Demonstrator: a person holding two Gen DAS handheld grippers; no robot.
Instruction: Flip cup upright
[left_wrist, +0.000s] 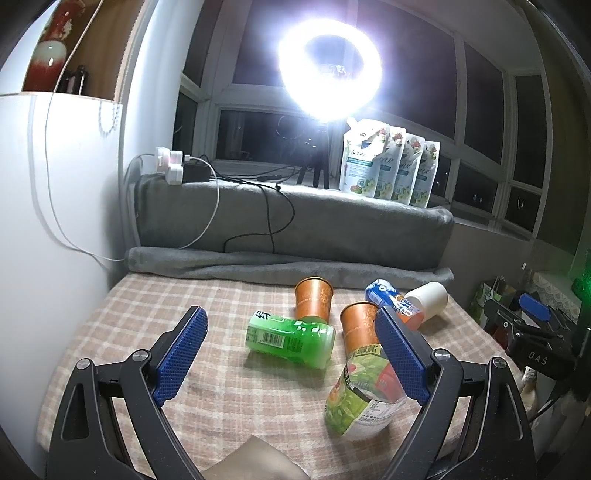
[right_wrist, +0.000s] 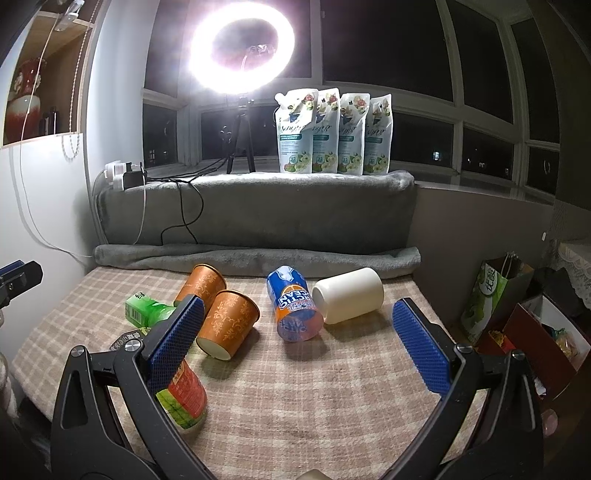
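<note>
Here, both claws are hovering spread wide over a tabletop (right_wrist: 332, 387) covered in a beige checked cloth, and neither is gripping anything. The left claw (left_wrist: 291, 354) is hanging at the near left, its blue pads (left_wrist: 181, 354) well apart. Going left to right across the cloth in the right wrist view, a green bottle (right_wrist: 147, 312) is lying on its side, with a green-and-red labelled container (right_wrist: 184, 398) lying nearer the camera, partly hidden behind the right claw's left finger. Next, two orange paper cups are lying tipped over just beside each other, the rear cup (right_wrist: 201, 286) farther back and the front cup (right_wrist: 229, 325) showing its white base towards the camera. Then a blue-and-orange cup (right_wrist: 293, 308) is lying on its side, touching a white cup (right_wrist: 349, 301) that is also lying on its side to its right. The right claw (right_wrist: 297, 352) is hanging open in front of these last two.
</note>
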